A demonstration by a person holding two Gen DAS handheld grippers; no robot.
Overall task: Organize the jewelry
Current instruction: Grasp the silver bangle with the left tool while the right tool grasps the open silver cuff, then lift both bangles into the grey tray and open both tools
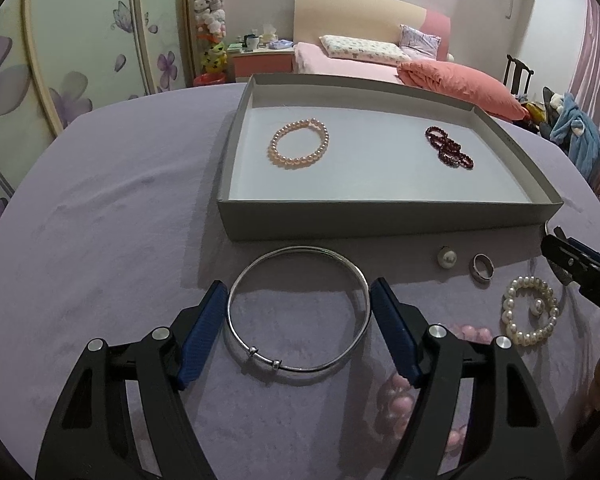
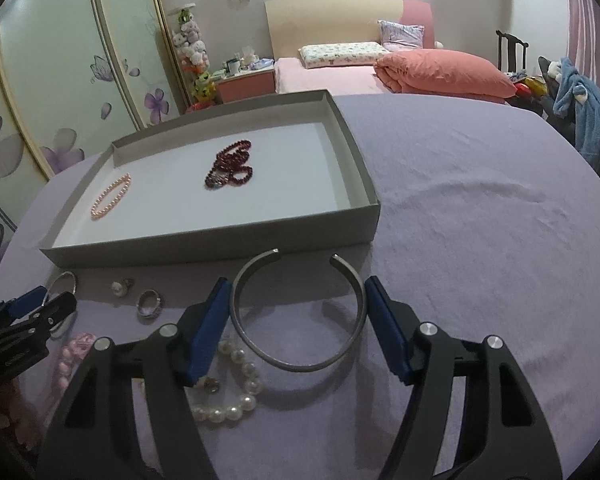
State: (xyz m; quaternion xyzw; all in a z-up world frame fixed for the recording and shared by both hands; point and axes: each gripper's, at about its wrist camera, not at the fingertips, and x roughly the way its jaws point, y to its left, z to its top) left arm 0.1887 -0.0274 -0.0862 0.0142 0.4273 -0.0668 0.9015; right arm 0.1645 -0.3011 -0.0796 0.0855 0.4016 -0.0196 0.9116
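The left gripper [image 1: 298,312] is spread wide around a thin silver bangle [image 1: 298,308] lying on the purple-covered bench [image 1: 100,220], its pads just beside the rim. The right gripper [image 2: 298,320] is likewise released, straddling an open cuff bracelet [image 2: 300,316]. Beyond them, the gray tray [image 1: 380,220] holds a pink pearl bracelet [image 1: 299,143] and dark red beads [image 1: 449,147].

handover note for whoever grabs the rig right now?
Left hand-held gripper: open, straddling the closed bangle, not clamped.
Right hand-held gripper: open, straddling the open cuff, not clamped.
Done: pink pearl bracelet and red beads in the box.
Left on the cloth: bangle, cuff, white pearl bracelet, ring, pearl earring, pink beads.
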